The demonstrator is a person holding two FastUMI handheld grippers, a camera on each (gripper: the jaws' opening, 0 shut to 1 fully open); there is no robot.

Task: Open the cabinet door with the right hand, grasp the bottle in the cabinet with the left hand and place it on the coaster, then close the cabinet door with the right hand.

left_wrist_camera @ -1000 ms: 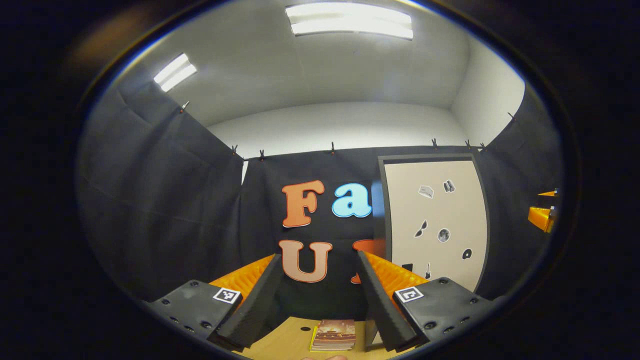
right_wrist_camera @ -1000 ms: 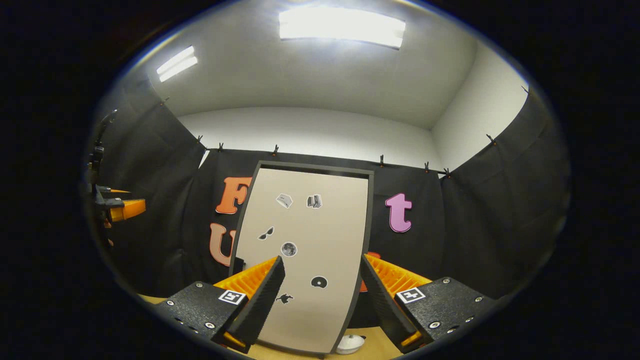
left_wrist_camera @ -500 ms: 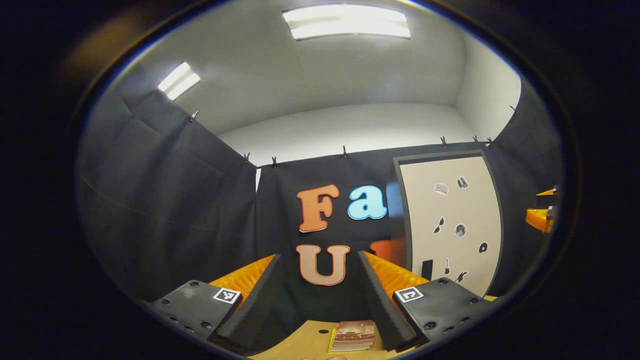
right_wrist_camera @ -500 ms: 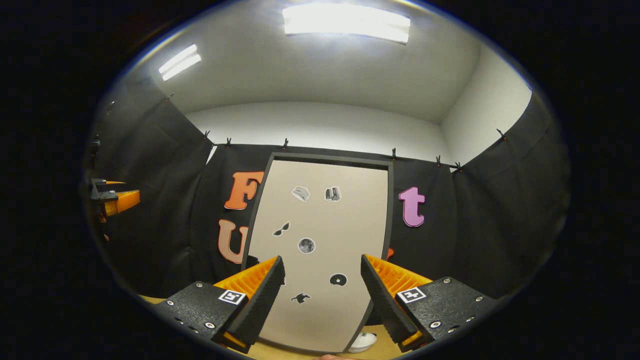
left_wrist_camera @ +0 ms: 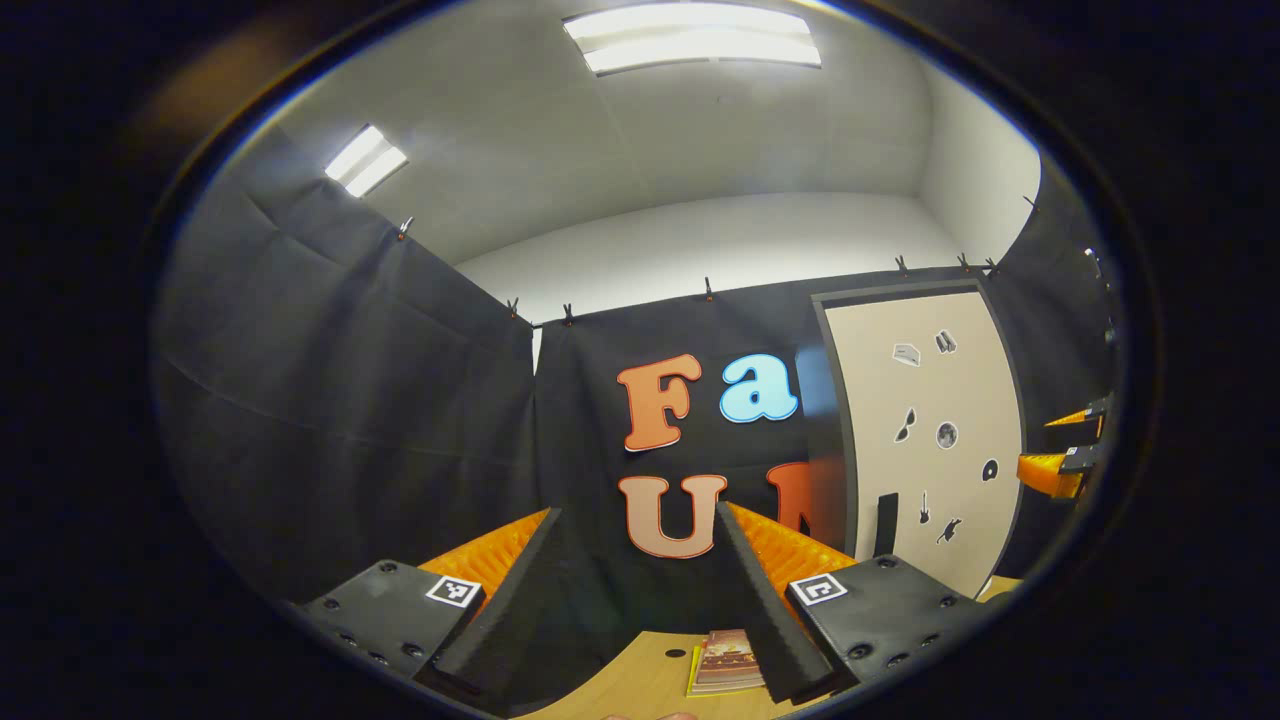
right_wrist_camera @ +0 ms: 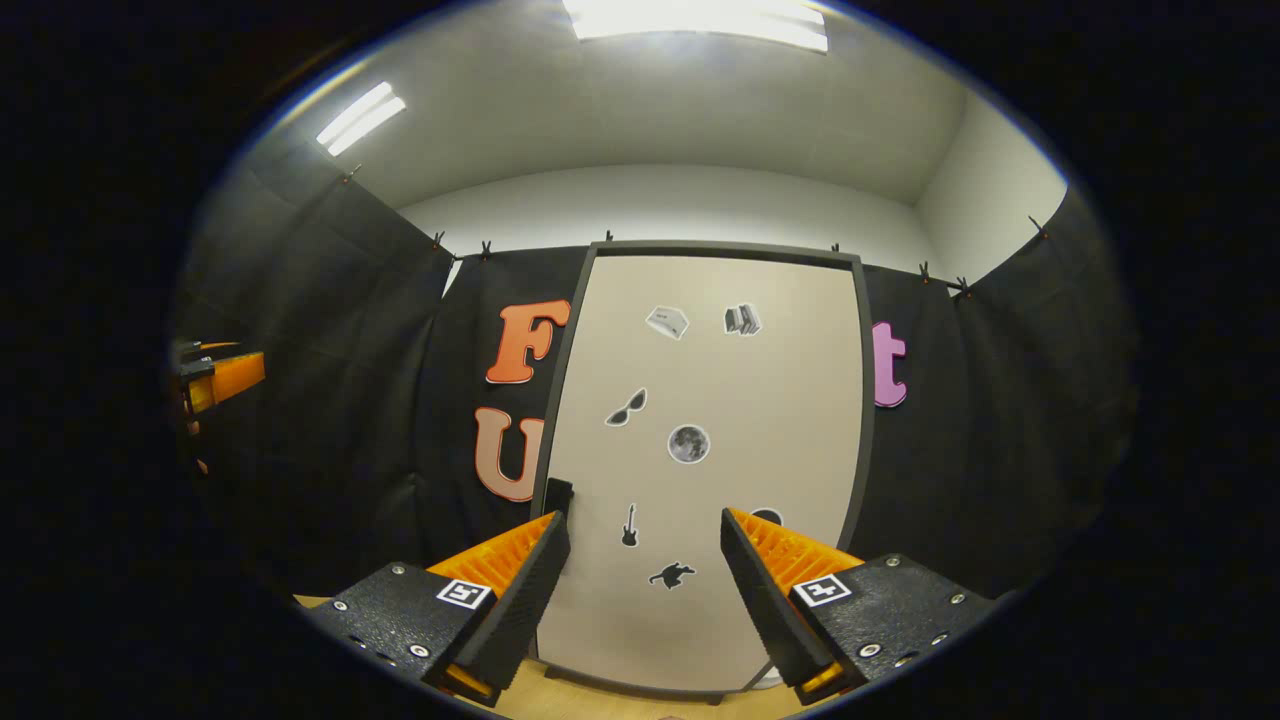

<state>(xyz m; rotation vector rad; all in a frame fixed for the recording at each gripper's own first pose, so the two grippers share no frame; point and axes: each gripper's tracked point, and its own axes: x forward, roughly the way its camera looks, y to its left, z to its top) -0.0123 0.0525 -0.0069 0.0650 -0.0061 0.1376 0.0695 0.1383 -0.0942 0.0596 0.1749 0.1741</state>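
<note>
The cabinet door (right_wrist_camera: 705, 460) was seen shut and upright, straight ahead of the right gripper (right_wrist_camera: 645, 590), whose fingers were spread with nothing between them. A small dark handle (right_wrist_camera: 557, 497) was found on the door's left edge, just above and beyond the tip of the left finger (right_wrist_camera: 525, 590); it was judged that the coming move would call for a slight shift leftward and forward. The left gripper (left_wrist_camera: 640, 600) was held spread and empty, well off to the door's left, above a table (left_wrist_camera: 640, 685) bearing a booklet (left_wrist_camera: 725, 662). The bottle was presumed hidden behind the door.
</note>
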